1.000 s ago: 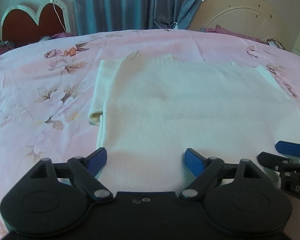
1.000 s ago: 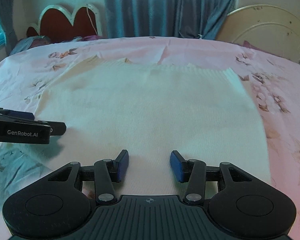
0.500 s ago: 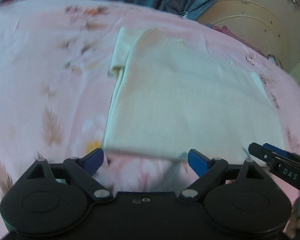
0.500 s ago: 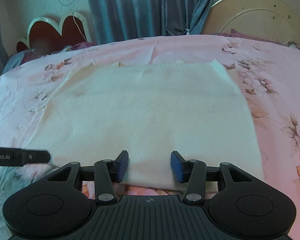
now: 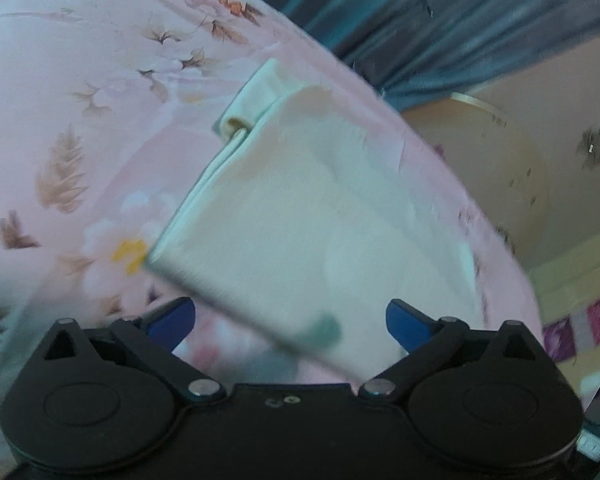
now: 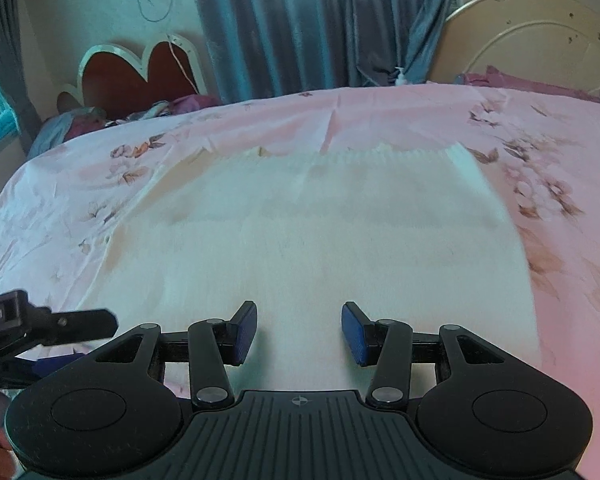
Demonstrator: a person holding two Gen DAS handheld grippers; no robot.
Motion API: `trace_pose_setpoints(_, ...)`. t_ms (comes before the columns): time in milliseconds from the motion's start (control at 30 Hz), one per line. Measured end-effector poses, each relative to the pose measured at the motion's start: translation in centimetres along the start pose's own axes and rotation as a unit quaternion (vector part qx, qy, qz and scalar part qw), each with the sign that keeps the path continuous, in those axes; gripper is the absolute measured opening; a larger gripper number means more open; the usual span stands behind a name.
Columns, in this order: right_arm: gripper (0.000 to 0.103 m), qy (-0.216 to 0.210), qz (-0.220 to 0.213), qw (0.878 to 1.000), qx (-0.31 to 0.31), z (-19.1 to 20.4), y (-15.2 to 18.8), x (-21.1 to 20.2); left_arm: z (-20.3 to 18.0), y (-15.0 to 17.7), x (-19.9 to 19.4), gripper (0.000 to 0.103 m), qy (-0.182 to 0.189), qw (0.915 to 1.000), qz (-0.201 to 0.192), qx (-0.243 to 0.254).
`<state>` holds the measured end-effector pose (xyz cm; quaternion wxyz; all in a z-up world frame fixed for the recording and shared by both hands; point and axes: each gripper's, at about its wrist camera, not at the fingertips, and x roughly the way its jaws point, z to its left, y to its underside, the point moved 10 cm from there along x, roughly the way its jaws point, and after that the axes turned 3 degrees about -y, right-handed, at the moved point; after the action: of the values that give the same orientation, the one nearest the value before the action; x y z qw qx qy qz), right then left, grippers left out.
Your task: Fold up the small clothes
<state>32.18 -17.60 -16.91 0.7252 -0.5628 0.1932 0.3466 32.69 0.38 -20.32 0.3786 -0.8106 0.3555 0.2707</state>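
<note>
Hovered at near hem of sweater (image 6: 308, 240) on bed (image 6: 560, 128), both grippers (image 5: 290, 320) (image 6: 299, 330) spread, empty. Next, probably: pinch hem, fold.

Your left gripper (image 5: 290, 320) sits low in a tilted, blurred view, its blue-padded fingers (image 5: 172, 318) spread wide with nothing between them. Just ahead of them the cream sweater (image 5: 312, 216) lies flat on the pink floral bedsheet (image 5: 60, 112), its near hem running slantwise across the gap and a folded sleeve (image 5: 256, 100) poking out at the far left corner. Behind the bed you can see a blue curtain (image 5: 440, 12).
</note>
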Motion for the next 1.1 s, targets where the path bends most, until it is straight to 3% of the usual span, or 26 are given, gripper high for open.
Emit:
trace_pose_setpoints(200,0.047,-0.003,-0.005,1.0,-0.013,-0.1,-2.4,2.9,-0.9,-1.9,2.0,0.093,0.044,0.9964,-0.062,-0.038)
trace_pose_setpoints(300,0.047,0.001,-0.011,1.0,-0.026,0.0,-3.8,4.4,-0.5,-3.1,2.9,0.072,0.058,0.9922,-0.085,-0.072)
trace_pose_setpoints(367,0.047,0.009,-0.014,0.999,-0.036,0.0,-4.5,5.5,0.1,-3.6,3.4,0.047,0.06,0.9897,-0.09,-0.093)
trace_pose_setpoints(400,0.047,0.018,-0.013,0.999,-0.042,-0.2,-4.6,6.0,0.5,-3.8,3.7,0.042,0.061,0.9882,-0.096,-0.104)
trace_pose_setpoints(467,0.047,0.036,0.001,0.997,-0.064,-0.4,-3.8,7.4,1.4,-4.0,4.0,0.02,0.052,0.9875,-0.098,-0.112)
trace_pose_setpoints(567,0.047,0.048,-0.009,0.994,-0.096,-0.1,-3.2,7.7,1.8,-4.0,4.0,0.011,0.048,0.9872,-0.1,-0.114)
trace_pose_setpoints(700,0.047,0.044,-0.017,0.996,-0.081,-0.4,-3.1,7.4,1.1,-4.2,3.4,0.008,0.036,0.9891,-0.111,-0.09)
trace_pose_setpoints(800,0.047,0.06,-0.032,0.991,-0.118,0.3,-2.5,7.6,0.3,-4.3,2.8,0.008,0.022,0.9911,-0.117,-0.06)
trace_pose_setpoints(967,0.047,0.019,-0.028,0.998,-0.06,-0.8,-3.5,6.7,-3.8,-5.1,1.1,0.007,0.019,0.9891,-0.141,0.037)
trace_pose_setpoints(1100,0.047,-0.011,-0.047,0.999,0.024,-3.0,-4.2,4.3,-8.7,-5.0,0.6,0.007,0.025,0.9797,-0.148,0.132)
